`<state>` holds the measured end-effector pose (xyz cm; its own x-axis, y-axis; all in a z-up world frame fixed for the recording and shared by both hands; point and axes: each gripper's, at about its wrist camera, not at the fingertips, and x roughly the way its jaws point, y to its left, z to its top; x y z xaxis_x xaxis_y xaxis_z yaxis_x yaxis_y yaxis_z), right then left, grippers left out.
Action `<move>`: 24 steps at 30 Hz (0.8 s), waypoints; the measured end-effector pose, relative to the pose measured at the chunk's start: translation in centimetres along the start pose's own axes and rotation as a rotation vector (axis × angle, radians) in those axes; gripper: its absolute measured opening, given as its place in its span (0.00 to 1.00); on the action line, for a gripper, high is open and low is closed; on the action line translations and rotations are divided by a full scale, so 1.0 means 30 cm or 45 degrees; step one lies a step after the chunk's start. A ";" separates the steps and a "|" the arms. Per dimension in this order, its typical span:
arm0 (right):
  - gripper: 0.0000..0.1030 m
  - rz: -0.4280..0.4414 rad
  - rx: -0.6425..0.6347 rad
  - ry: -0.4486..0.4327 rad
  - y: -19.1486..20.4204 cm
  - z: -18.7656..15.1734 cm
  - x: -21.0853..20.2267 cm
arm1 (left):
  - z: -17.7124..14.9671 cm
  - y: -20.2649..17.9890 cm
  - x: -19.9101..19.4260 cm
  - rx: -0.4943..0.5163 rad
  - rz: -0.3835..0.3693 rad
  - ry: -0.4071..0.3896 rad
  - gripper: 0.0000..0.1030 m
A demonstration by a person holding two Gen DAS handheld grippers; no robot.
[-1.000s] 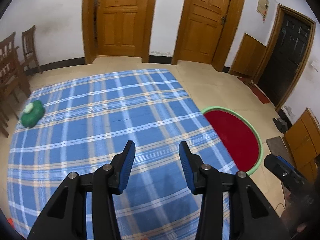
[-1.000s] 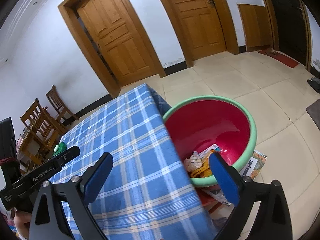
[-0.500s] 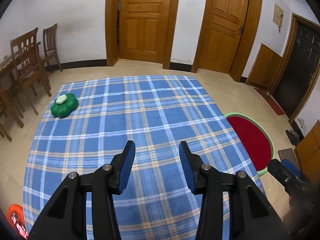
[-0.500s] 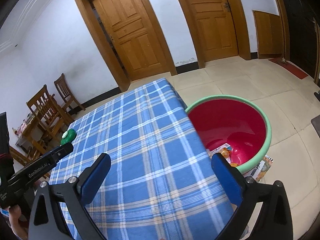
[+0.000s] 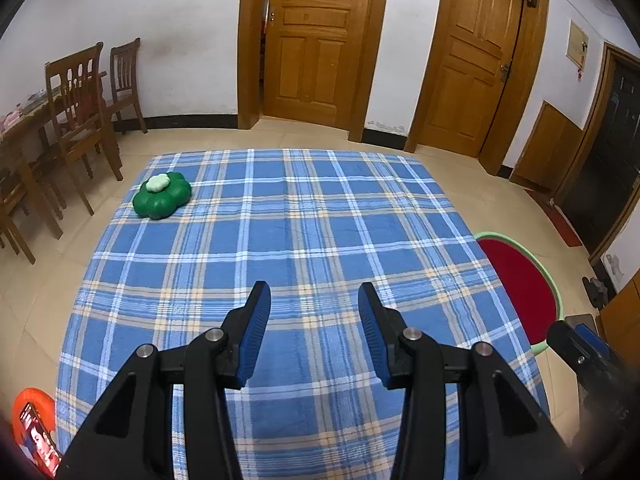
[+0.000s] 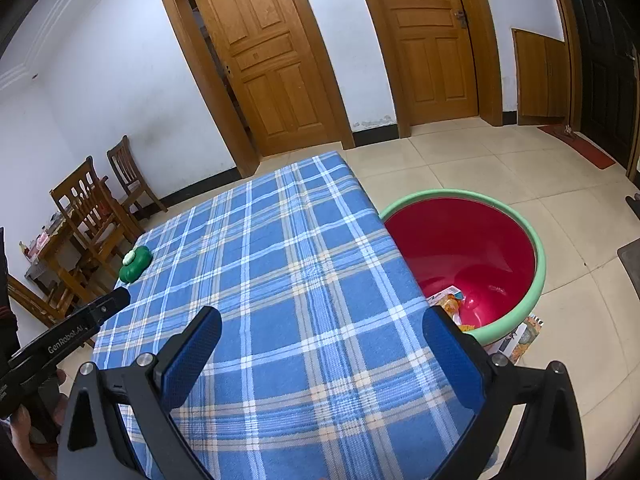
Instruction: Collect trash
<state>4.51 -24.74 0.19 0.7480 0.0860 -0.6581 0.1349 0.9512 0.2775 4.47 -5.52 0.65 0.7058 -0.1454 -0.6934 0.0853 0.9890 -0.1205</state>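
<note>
A red basin with a green rim [image 6: 536,240] [image 5: 556,300] stands on the floor by the table's right edge, with wrappers [image 6: 450,300] lying in its bottom. The table carries a blue plaid cloth [image 5: 300,240] [image 6: 280,280]. A green flower-shaped object with a pale lump on top [image 5: 162,196] [image 6: 135,264] rests at the cloth's far left corner. My left gripper [image 5: 312,300] hovers open over the near middle of the cloth, empty. My right gripper [image 6: 322,334] is wide open and empty above the cloth's near right part, beside the basin.
Wooden chairs [image 5: 80,120] and a wooden table stand at the left wall. Two wooden doors [image 5: 316,40] are behind the table. An orange item with a phone [image 5: 34,428] sits at the near left. Printed paper [image 6: 520,336] lies under the basin.
Both grippers pulled back and swung left, so more of the table shows and the basin slid toward the right. The jaws have stayed open.
</note>
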 end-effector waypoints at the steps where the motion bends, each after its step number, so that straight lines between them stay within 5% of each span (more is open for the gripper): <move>1: 0.99 0.001 0.001 0.000 -0.001 0.001 0.001 | 0.000 0.002 -0.002 -0.002 0.000 -0.002 0.44; 24: 0.99 0.002 0.000 0.000 -0.002 0.001 -0.001 | 0.007 0.008 -0.014 -0.009 0.019 -0.012 0.44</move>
<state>4.50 -24.82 0.21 0.7481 0.0874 -0.6578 0.1336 0.9511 0.2784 4.35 -5.21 1.04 0.7134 -0.1300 -0.6886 0.0695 0.9909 -0.1150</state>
